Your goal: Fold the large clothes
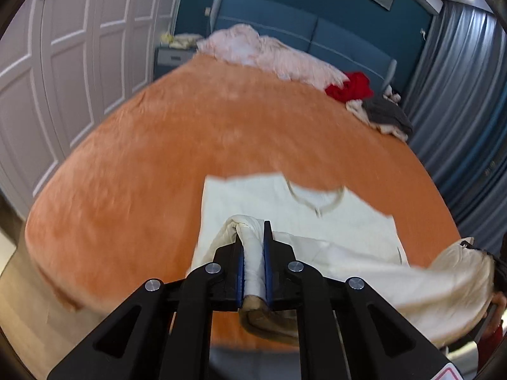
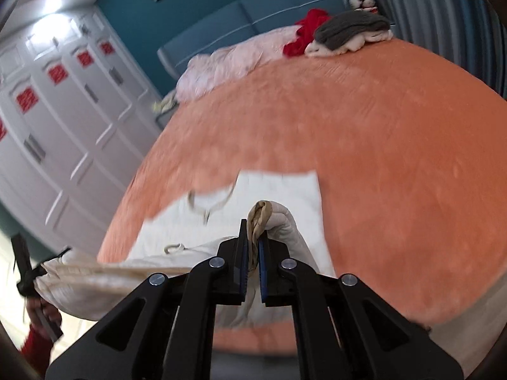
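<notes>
A cream V-neck garment (image 1: 285, 202) lies partly flat on the orange bedspread (image 1: 158, 164), its neckline toward the headboard. Its near edge is lifted off the bed and stretches between both grippers. My left gripper (image 1: 252, 231) is shut on a rolled bunch of that cream cloth, which fills the gap between the blue pads. My right gripper (image 2: 253, 231) is shut on the other corner of the same garment (image 2: 285, 190), where a tan trim edge pokes out above the fingertips. The raised cloth sags in a band toward the other hand in each view.
At the far end of the bed lie a pink quilt (image 1: 269, 53), a red garment (image 1: 351, 87) and a grey and cream pile (image 1: 383, 115). White wardrobe doors (image 1: 63, 72) line the left, grey curtains (image 1: 459, 95) the right. A hand in a red sleeve (image 2: 38, 323) shows at the left edge.
</notes>
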{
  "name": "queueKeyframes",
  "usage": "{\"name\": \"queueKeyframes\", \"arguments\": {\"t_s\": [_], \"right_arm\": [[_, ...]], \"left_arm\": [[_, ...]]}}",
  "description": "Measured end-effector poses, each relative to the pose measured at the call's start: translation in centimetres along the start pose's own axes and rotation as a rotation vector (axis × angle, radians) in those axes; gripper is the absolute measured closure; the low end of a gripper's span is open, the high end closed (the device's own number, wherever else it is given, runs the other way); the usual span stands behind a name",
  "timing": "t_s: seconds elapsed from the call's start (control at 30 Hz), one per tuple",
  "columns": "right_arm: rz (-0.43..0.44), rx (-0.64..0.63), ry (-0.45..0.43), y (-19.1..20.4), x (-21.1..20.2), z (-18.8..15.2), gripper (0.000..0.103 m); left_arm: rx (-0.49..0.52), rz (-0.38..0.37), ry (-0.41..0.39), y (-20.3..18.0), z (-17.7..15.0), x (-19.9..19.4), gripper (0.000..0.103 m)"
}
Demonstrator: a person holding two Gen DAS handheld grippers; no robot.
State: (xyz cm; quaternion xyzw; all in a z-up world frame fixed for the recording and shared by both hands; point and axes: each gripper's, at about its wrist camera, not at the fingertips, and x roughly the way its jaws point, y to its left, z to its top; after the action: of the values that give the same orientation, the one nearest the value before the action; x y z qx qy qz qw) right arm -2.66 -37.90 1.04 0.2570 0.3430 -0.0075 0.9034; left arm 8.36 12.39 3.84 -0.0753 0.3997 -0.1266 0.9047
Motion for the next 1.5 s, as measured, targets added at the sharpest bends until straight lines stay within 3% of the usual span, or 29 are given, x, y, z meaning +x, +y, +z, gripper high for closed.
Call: {"name": "queueKeyframes", "arguments": {"t_s": [0.23,0.4,0.63,0.73,0.83,0.9,0.93,0.97,1.0,1.03,1.17,1.27,1.37,1.5], "right_arm": [[-0.067,0.085,-0.032,-1.1,7.2,3.4,0.098],[-0.095,0.128,0.011,-2.3,11.4,4.1,0.093],[-0.091,0.219,0.014,-4.1,14.7,4.8,0.086],[-0.091,0.216,0.007,-4.4,14.5,5.1,0.084],[-0.103,0.180,-0.015,-3.9,13.5,5.3,0.070],[-0.101,0.156,-0.022,-3.5,12.8,5.2,0.069],[-0.099,0.146,-0.019,-3.4,12.5,5.2,0.069],[-0.096,0.141,-0.018,-3.3,12.5,5.2,0.069],[-0.091,0.136,-0.016,-3.3,12.3,5.1,0.069],[-0.089,0.132,-0.013,-3.2,12.1,4.9,0.069],[-0.090,0.108,-0.005,-2.6,12.0,4.2,0.069],[-0.114,0.077,0.016,-2.0,12.7,3.5,0.069],[-0.139,0.054,0.045,-1.7,13.9,2.9,0.059],[-0.203,0.013,0.085,-1.8,16.1,2.5,0.054]], "left_arm": [[0.006,0.098,0.043,-0.1,3.9,8.7,0.086],[-0.024,0.093,0.156,1.8,5.4,14.4,0.085],[-0.099,0.073,0.313,3.7,4.6,20.1,0.084],[-0.118,0.036,0.319,4.1,5.0,20.0,0.083],[-0.092,-0.009,0.331,4.0,5.9,19.0,0.080],[-0.071,-0.038,0.334,4.1,6.6,17.9,0.077],[-0.063,-0.034,0.321,4.1,7.0,17.6,0.067],[-0.039,0.019,0.263,4.3,7.7,16.5,0.057],[-0.019,0.074,0.190,4.5,8.5,15.1,0.038],[-0.012,0.077,0.131,4.8,9.2,14.0,0.036],[-0.038,0.105,0.068,5.9,11.1,12.0,0.036],[-0.001,0.112,0.060,4.9,10.8,11.9,0.036],[0.039,0.110,0.101,3.5,9.4,13.6,0.036],[0.044,0.118,0.219,2.7,6.3,18.4,0.036]]}}
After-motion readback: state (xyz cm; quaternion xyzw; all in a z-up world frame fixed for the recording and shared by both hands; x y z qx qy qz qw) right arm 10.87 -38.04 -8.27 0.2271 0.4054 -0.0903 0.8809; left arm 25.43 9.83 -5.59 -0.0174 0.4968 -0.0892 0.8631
